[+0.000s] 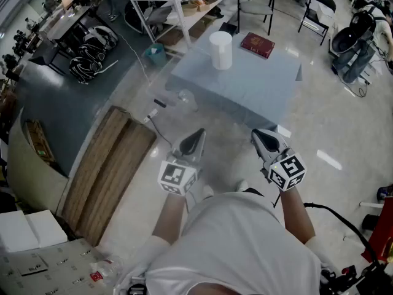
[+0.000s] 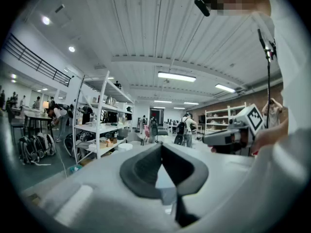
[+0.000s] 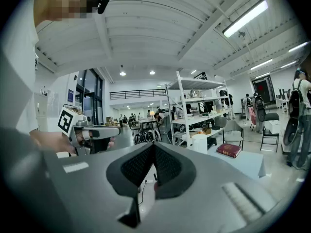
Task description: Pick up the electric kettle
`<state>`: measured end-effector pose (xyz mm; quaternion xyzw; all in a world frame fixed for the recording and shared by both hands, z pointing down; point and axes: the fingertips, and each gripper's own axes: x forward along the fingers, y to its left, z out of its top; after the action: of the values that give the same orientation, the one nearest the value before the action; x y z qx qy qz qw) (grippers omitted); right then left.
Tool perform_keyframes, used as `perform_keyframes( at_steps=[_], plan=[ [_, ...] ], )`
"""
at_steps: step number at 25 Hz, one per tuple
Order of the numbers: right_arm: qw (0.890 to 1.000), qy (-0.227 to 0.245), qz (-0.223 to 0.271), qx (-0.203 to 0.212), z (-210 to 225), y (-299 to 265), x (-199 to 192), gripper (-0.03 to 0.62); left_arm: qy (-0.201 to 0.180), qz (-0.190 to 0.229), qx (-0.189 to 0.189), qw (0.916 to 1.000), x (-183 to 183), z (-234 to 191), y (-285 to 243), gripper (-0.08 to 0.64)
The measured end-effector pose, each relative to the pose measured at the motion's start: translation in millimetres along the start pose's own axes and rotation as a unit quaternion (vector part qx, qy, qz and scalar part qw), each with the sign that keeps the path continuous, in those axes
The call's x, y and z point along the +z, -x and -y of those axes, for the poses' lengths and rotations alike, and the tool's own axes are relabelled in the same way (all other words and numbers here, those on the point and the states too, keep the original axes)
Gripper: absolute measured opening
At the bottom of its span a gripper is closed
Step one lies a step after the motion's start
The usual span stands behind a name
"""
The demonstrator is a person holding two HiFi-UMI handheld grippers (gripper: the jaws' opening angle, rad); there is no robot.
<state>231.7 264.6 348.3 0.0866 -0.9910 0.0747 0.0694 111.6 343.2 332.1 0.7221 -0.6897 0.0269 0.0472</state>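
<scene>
Approach stage: left tongs (image 1: 198, 135) and right tongs (image 1: 258, 136), both pressed together and empty, well apart from the white kettle (image 1: 221, 49) on the counter (image 1: 258, 91); next, advance and spread one.

Desk (image 1: 245, 91) is ahead of me, well apart from both claws. Kettle (image 1: 221, 50) on its far-left part, book (image 1: 258, 45) just right of it. Shelf (image 1: 178, 8) behind the desk, chair (image 1: 255, 5) right of the shelf. Left claw (image 1: 199, 134) and right claw (image 1: 258, 135) side by side. Planks (image 1: 107, 174) on the floor (image 1: 319, 121) to my left.
</scene>
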Motion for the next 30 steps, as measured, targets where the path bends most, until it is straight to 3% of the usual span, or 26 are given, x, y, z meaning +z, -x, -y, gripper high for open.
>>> perform_keyframes(
  at_steps=[30],
  plan=[
    [1.0, -0.004, 0.001, 0.022, 6, 22, -9, 0.005, -0.004, -0.014, 0.009, 0.9999, -8, 31, -7, 0.002]
  ],
)
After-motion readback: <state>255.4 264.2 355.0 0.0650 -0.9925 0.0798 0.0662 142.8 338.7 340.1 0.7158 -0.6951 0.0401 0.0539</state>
